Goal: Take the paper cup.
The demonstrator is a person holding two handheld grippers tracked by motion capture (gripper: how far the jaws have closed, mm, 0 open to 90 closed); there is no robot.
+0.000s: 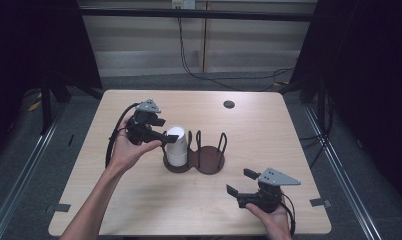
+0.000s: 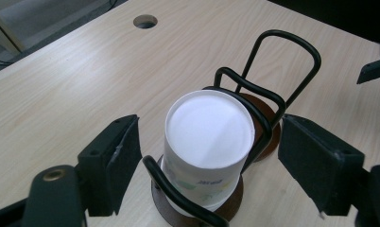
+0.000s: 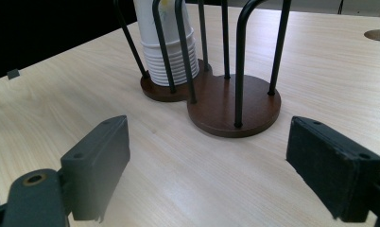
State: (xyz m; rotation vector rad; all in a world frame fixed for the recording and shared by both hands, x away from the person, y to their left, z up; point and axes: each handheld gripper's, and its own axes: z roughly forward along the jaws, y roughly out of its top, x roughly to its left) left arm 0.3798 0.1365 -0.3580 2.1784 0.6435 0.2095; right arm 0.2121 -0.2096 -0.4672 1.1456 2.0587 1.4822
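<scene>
High view: the stack of white paper cups (image 1: 176, 146) stands upside down in the left bay of the two-bay cup holder (image 1: 195, 159), near the middle of the table (image 1: 269, 125). The left gripper (image 1: 165, 137) sits at the top cup with its jaws spread, while the right gripper (image 1: 237, 182) rests low near the front edge, also spread and holding nothing. Judged from this, the cups are seated in the holder and the right bay remains unfilled. Left gripper view: the jaws stand apart on either side of the top cup (image 2: 208, 137) without touching it, so either a release or a pick-up is in hand. Right gripper view: both jaws are wide apart, with the holder well ahead. The surface is pale wood-grain laminate with a cable port (image 1: 229, 104); grey floor, cables and dark curtains surround it.
</scene>
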